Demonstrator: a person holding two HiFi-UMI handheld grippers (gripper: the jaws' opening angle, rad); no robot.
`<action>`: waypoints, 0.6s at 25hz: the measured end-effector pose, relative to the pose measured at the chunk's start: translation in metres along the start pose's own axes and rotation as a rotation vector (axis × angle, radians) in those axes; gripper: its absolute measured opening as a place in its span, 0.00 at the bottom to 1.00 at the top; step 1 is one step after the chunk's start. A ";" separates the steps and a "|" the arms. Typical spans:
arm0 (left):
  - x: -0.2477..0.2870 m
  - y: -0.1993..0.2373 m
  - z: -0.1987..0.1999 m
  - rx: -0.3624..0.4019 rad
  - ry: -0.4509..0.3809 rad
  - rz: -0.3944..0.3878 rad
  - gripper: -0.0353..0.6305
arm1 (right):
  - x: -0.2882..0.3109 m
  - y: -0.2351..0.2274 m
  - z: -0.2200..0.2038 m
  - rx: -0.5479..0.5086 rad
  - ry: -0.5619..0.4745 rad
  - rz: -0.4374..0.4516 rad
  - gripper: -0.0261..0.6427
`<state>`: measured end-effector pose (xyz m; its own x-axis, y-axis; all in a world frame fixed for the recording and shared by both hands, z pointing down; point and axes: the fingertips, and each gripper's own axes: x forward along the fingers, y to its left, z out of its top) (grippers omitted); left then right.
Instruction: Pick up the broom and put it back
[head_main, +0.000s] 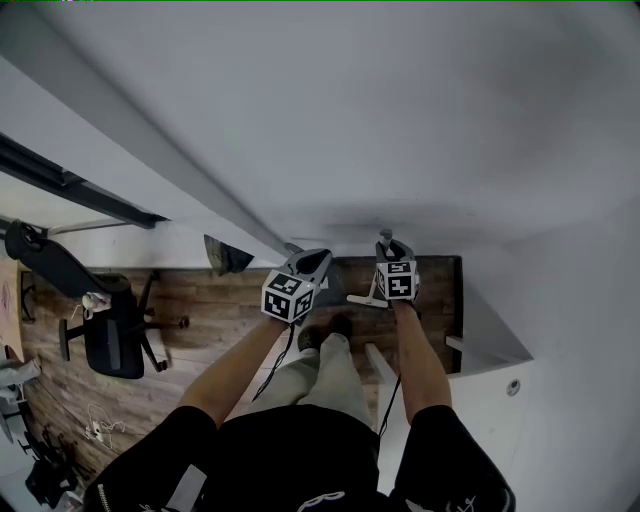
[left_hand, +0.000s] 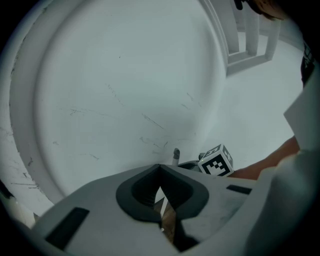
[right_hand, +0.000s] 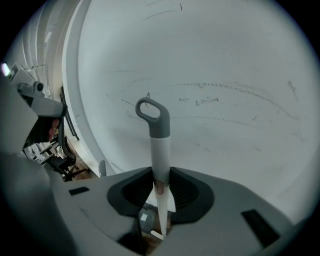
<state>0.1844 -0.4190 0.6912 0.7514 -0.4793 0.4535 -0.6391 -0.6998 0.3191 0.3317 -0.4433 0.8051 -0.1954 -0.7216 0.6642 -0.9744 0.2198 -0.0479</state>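
Closest to me, my right hand-held gripper (right_hand: 161, 174) has its dark pads closed on the white plastic shaft of the broom (right_hand: 160, 150). The shaft runs up between the jaws and stands roughly upright. Its grey looped top end (right_hand: 150, 112) rises well above the jaws, in front of the white wall (right_hand: 225, 75). Below the pads the shaft narrows away towards the floor; I cannot make out the broom's head from this view.

My left hand-held gripper (left_hand: 160, 167) is just beside the right one, with its jaws brought together at the tips and nothing between them. A sliver of floor shows through the gap lower down. From its view I see the right gripper's black-and-white marker cube (left_hand: 217, 161) just to the right and the same scuffed white wall ahead.

In the head view both arms reach forward over light trousers (head_main: 325, 375). Beyond them lies the brown wood-plank floor (head_main: 200, 320), and further off to the left stands a black office chair (head_main: 105, 335).
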 end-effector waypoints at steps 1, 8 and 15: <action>-0.001 -0.002 0.002 0.000 -0.005 -0.004 0.08 | -0.004 0.000 -0.002 0.001 0.003 -0.005 0.21; -0.014 -0.011 0.011 0.007 -0.032 -0.024 0.08 | -0.029 0.004 -0.014 0.002 0.021 -0.034 0.21; -0.031 -0.018 0.016 0.020 -0.056 -0.040 0.08 | -0.056 0.016 -0.026 0.021 0.014 -0.063 0.21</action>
<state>0.1755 -0.4000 0.6581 0.7846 -0.4794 0.3932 -0.6054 -0.7293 0.3189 0.3298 -0.3827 0.7866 -0.1321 -0.7241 0.6769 -0.9869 0.1602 -0.0212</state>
